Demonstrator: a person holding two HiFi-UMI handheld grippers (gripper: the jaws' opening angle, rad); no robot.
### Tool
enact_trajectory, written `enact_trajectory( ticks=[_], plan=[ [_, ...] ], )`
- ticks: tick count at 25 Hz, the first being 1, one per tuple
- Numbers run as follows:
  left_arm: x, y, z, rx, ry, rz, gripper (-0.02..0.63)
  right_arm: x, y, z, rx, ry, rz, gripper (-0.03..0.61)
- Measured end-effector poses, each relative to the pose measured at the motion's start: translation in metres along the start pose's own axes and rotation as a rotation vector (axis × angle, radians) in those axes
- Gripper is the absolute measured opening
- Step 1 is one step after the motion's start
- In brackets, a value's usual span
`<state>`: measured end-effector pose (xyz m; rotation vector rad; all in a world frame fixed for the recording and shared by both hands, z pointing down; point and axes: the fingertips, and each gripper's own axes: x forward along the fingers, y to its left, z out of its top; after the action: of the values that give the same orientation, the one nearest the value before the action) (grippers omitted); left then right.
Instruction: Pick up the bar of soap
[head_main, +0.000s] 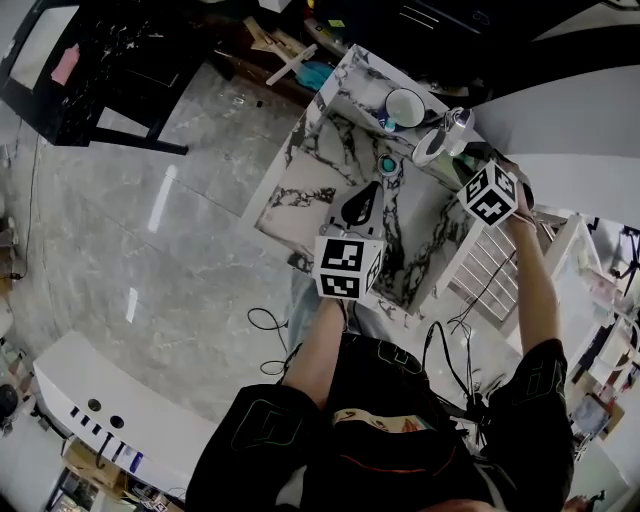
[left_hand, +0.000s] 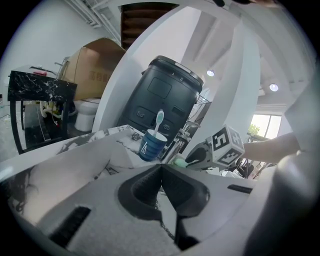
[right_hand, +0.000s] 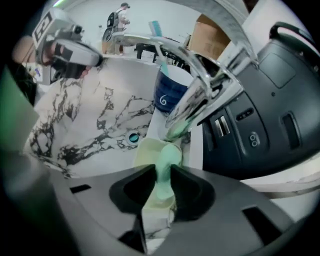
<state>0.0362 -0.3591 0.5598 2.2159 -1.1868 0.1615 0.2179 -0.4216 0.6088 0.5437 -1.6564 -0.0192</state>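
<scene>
The pale green bar of soap (right_hand: 168, 165) stands on edge over a yellowish soap dish (right_hand: 146, 152) beside the marble sink. My right gripper (right_hand: 163, 172) is shut on it, both pads pressing its sides, just below the chrome faucet (right_hand: 196, 87). In the left gripper view the soap (left_hand: 181, 162) shows as a green patch at the right gripper's tips. My left gripper (left_hand: 161, 169) hangs over the near part of the marble basin (head_main: 395, 235) with its jaws shut and nothing in them. In the head view the left gripper (head_main: 362, 205) is at centre and the right gripper (head_main: 462, 160) is at the sink's far right.
A blue cup (right_hand: 171, 97) with a toothbrush stands behind the faucet. The drain (right_hand: 133, 137) lies in the basin to the left of the soap dish. A tall black appliance (right_hand: 262, 115) stands close on the right. A white rack (head_main: 490, 265) sits beside the counter.
</scene>
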Motion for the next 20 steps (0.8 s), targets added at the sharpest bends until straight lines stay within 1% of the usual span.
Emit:
enact_trajectory(
  ticks=[3, 5, 9, 11, 14, 20],
  plan=[
    [0.002, 0.0, 0.0, 0.002, 0.005, -0.004, 0.009, 0.006, 0.0, -0.002, -0.066, 0.032, -0.111, 0.109],
    [0.004, 0.0, 0.001, 0.002, 0.006, -0.005, 0.008, 0.01, 0.0, -0.002, -0.086, 0.045, -0.166, 0.115],
    [0.006, -0.001, 0.0, 0.004, 0.01, -0.012, 0.009, 0.016, 0.0, -0.005, -0.082, 0.071, -0.261, 0.123],
    [0.006, -0.002, -0.001, 0.005, 0.013, -0.016, 0.009, 0.019, -0.004, -0.006, -0.056, 0.087, -0.295, 0.114],
    [0.007, -0.002, -0.002, 0.004, 0.016, -0.019, 0.009, 0.024, -0.007, -0.003, -0.006, 0.108, -0.28, 0.124],
    [0.004, -0.004, -0.001, 0.003, 0.012, -0.021, 0.009, 0.034, -0.011, -0.005, 0.051, 0.149, -0.232, 0.137]
  ],
)
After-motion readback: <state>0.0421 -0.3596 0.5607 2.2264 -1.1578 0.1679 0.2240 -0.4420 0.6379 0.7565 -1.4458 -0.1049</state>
